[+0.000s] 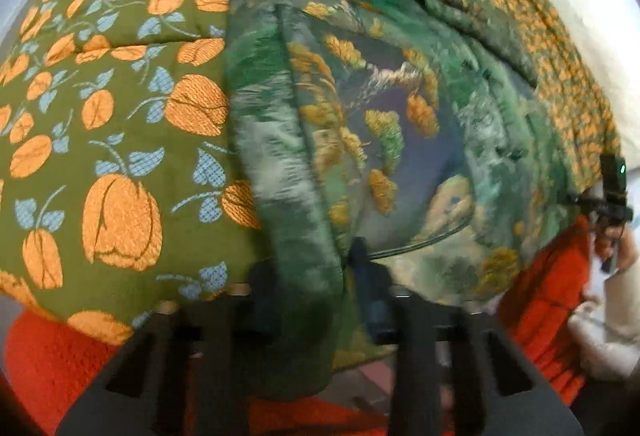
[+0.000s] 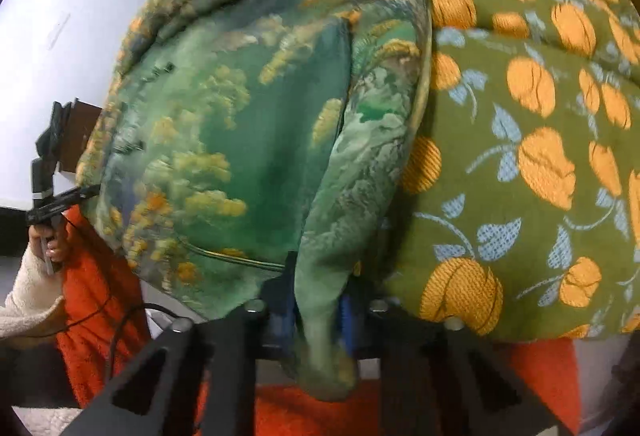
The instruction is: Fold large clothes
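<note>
Garment (image 1: pixel 400 124), a padded piece in a green landscape print, lies spread on a quilt (image 1: pixel 112 108) patterned with orange fruit, which itself rests on an orange cover (image 1: pixel 36 356). Each near edge of the garment is bunched into a thick fold and drawn up between jaws. The left gripper (image 1: pixel 308 300) has its jaws pressed in on one such fold; the right gripper (image 2: pixel 318 308) pinches the other, with the cloth hanging out below its blue pads (image 2: pixel 346 312).

Both grippers point steeply down at the cloth from the near side, one to each side of the garment. Each wrist view catches the other hand at its margin: a hand (image 2: pixel 50 240) in a pale fleecy sleeve (image 2: pixel 28 296) gripping a handle, with a thin cable trailing below it.

The risk from here appears to lie in the grips. The fabric looks slick and bulky, so a fold could slide out of the jaws if the lift is quick. Uneven pulling by the two hands would likely skew the fold line. The quilt underneath might also drag along if any of it is caught.
</note>
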### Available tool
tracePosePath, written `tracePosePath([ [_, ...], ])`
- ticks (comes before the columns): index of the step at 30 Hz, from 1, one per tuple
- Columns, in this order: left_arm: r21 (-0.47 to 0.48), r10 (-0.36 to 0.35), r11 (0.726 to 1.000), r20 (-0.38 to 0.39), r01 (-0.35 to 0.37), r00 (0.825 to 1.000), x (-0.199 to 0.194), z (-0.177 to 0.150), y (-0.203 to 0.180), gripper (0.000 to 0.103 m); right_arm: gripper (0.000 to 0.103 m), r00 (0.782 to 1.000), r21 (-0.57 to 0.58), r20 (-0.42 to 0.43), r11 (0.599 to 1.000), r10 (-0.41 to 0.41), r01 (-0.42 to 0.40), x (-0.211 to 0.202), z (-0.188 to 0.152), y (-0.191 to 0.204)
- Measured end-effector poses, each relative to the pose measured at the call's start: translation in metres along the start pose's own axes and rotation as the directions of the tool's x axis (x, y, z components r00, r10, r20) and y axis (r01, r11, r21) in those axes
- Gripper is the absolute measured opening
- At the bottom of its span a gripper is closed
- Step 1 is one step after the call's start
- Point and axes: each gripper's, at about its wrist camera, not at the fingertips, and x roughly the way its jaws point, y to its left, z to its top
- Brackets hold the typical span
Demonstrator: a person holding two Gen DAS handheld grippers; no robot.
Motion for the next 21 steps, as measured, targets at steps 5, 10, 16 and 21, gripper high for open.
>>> tracePosePath([
  [5,0.027,-0.008,1.000,0.038,0.007,0.999,-0.022,-0.005,-0.013,0.015,0.013,0.995,-0.027,0.095,0.999,0.039,-0.037,-0.038,0.000,0.026],
  [10,0.029,-0.017,0.999,0.041,0.016,0.999,-0.039,-0.010,-0.016,0.015,0.013,0.986,-0.014,0.144,0.996,0.085,-0.084,-0.065,-0.001,0.024],
  [16,0.015,-0.053,0.999,0.064,0.053,0.997,-0.064,-0.035,-0.012,0.015,0.012,0.969,0.020,0.175,0.984,0.171,-0.177,-0.091,-0.004,0.025],
  [21,0.010,-0.073,0.997,0.034,0.073,0.997,-0.093,-0.074,-0.012,0.015,0.012,0.958,0.049,0.175,0.970,0.228,-0.240,-0.104,-0.030,0.039],
])
